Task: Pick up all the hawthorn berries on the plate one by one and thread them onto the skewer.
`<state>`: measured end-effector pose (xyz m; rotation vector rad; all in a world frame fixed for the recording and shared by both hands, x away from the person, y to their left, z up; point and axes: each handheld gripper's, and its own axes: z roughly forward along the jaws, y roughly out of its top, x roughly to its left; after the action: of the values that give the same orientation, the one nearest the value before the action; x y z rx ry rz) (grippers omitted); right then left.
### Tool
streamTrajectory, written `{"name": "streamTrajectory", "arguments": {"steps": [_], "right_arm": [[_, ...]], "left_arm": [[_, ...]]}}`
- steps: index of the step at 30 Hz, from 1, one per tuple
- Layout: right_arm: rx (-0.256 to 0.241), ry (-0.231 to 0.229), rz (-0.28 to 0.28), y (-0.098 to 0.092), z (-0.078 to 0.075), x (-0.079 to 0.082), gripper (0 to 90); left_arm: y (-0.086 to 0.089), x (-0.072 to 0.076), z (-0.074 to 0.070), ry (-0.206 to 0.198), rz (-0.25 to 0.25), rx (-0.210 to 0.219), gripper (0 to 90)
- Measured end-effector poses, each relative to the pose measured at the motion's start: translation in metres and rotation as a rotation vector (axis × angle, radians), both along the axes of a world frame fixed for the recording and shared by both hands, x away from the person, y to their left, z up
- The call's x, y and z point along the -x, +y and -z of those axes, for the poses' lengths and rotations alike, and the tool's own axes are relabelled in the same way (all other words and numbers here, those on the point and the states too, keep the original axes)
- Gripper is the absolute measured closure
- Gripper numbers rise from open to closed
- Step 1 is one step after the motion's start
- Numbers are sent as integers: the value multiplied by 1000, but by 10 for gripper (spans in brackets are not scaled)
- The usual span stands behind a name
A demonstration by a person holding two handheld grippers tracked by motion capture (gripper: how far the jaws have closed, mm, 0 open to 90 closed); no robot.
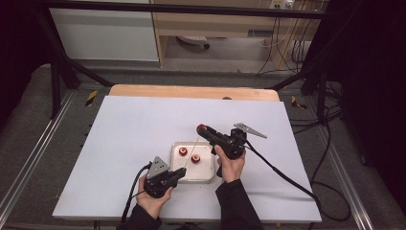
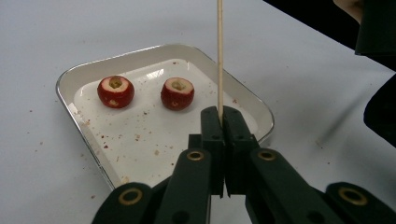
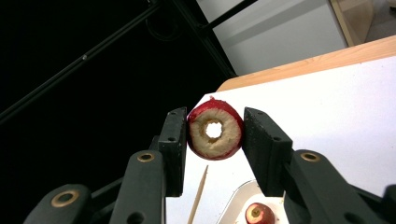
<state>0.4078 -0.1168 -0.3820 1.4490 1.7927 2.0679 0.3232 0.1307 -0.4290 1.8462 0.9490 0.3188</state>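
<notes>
Near the table's (image 1: 119, 143) front edge sits a white tray (image 2: 84, 133), two cored fruits (image 2: 116, 91) side by side at its far end, crumbs around them. Your right gripper (image 3: 214, 133) grasps a third cored fruit (image 3: 215, 134) above the tray's far edge, hole facing you. Your left gripper (image 2: 220, 122) clenches a skewer (image 2: 219, 56), tip pointing toward that fruit.

The high view looks forward and down from above the person's side, taking in the whole bench (image 1: 143, 124) from some way off. The left gripper view sits close and low, looking along its jaws at the tray (image 2: 74, 77). The right gripper view looks along its jaws toward the bench's far edge. All three views share the tray (image 3: 238, 193) (image 1: 174, 146) and the skewer (image 2: 219, 56) (image 3: 198, 193).
</notes>
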Motion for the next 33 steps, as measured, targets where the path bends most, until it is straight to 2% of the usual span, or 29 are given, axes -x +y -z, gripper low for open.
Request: {"name": "streamTrajectory", "arguments": {"steps": [17, 33], "right_arm": [[-6, -18, 3, 3, 4, 2, 617], [-9, 2, -9, 12, 15, 4, 618]], "left_arm": [[2, -1, 0, 2, -7, 4, 887], [3, -2, 0, 14, -26, 26, 887]]}}
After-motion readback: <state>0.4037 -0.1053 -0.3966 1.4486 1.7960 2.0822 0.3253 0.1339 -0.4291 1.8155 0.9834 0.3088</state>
